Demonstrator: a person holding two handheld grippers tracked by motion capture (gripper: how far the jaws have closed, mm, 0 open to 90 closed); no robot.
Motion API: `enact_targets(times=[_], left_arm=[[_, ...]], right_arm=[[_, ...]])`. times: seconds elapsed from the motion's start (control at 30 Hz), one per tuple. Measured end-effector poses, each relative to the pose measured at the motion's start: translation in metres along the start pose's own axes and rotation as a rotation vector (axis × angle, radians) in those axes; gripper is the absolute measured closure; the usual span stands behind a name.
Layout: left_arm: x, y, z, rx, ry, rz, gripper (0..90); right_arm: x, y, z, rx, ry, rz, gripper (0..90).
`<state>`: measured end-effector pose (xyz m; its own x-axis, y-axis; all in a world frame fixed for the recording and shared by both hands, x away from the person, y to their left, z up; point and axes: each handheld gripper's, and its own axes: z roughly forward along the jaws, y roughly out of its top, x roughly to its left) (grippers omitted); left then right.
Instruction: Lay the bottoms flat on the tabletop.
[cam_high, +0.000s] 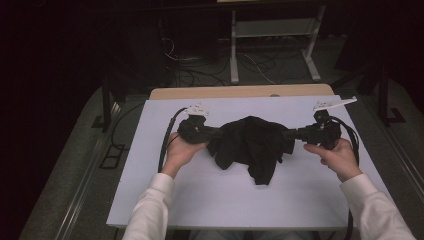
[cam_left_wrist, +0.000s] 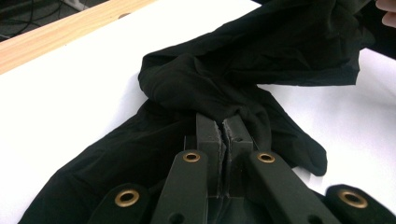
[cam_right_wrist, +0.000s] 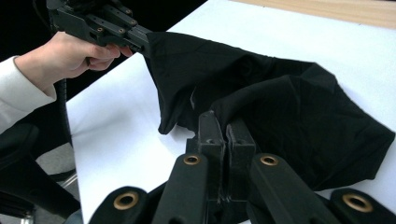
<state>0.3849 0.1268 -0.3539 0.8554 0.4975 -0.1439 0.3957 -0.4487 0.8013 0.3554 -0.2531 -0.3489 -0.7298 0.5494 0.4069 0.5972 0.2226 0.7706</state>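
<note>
- Above the white bench (cam_high: 165, 195), I hold a black cloth (cam_high: 250, 142) strung between my two tools; its soft, matte folds sag in the middle and one limp corner trails down toward me.
- My left hand-held gripper (cam_high: 216, 133) is clenched on one bunched edge, the fabric puckering into creases at its blunt black jaws.
- My right hand-held gripper (cam_high: 289, 134) is clamped on the opposite edge.
- A pale wooden strip (cam_high: 240, 92) borders the bench's far side.
</note>
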Motion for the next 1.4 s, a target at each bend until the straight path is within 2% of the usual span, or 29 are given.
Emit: enact_targets(times=[0.23,0.43,0.57,0.63,0.7,0.9,1.03,1.1,1.2,1.3,1.4], left_arm=[[-0.004,-0.003,-0.007,-0.001,-0.018,-0.006,88.0],[-0.012,-0.001,-0.015,0.015,-0.038,0.025,87.9],[-0.018,-0.001,-0.02,0.014,-0.063,0.028,87.9],[-0.022,-0.001,-0.019,0.006,-0.083,0.027,87.9],[-0.032,0.001,-0.016,0.005,-0.11,0.047,87.9],[-0.042,0.001,-0.012,0.032,-0.143,0.071,87.9],[-0.045,-0.007,-0.011,0.038,-0.171,0.058,87.9],[-0.046,-0.014,-0.008,0.058,-0.179,0.052,87.9],[-0.046,-0.027,-0.004,0.084,-0.194,0.036,87.9],[-0.045,-0.038,-0.004,0.08,-0.22,0.01,87.9],[-0.047,-0.047,-0.005,0.079,-0.248,-0.001,87.9]], right_arm=[[-0.001,-0.01,-0.005,0.004,0.025,0.039,86.1],[0.003,-0.017,-0.015,-0.005,0.052,0.075,86.0],[0.008,-0.025,-0.02,-0.001,0.09,0.069,86.0],[0.009,-0.028,-0.02,0.002,0.092,0.067,86.0],[0.012,-0.038,-0.02,0.02,0.1,0.077,86.0],[0.013,-0.055,-0.021,0.05,0.105,0.098,86.0],[0.011,-0.07,-0.022,0.066,0.097,0.124,85.8],[0.01,-0.083,-0.021,0.091,0.091,0.138,85.7],[0.01,-0.091,-0.02,0.106,0.092,0.144,85.7],[0.01,-0.104,-0.023,0.133,0.097,0.164,85.7],[0.01,-0.109,-0.025,0.145,0.095,0.172,85.7]])
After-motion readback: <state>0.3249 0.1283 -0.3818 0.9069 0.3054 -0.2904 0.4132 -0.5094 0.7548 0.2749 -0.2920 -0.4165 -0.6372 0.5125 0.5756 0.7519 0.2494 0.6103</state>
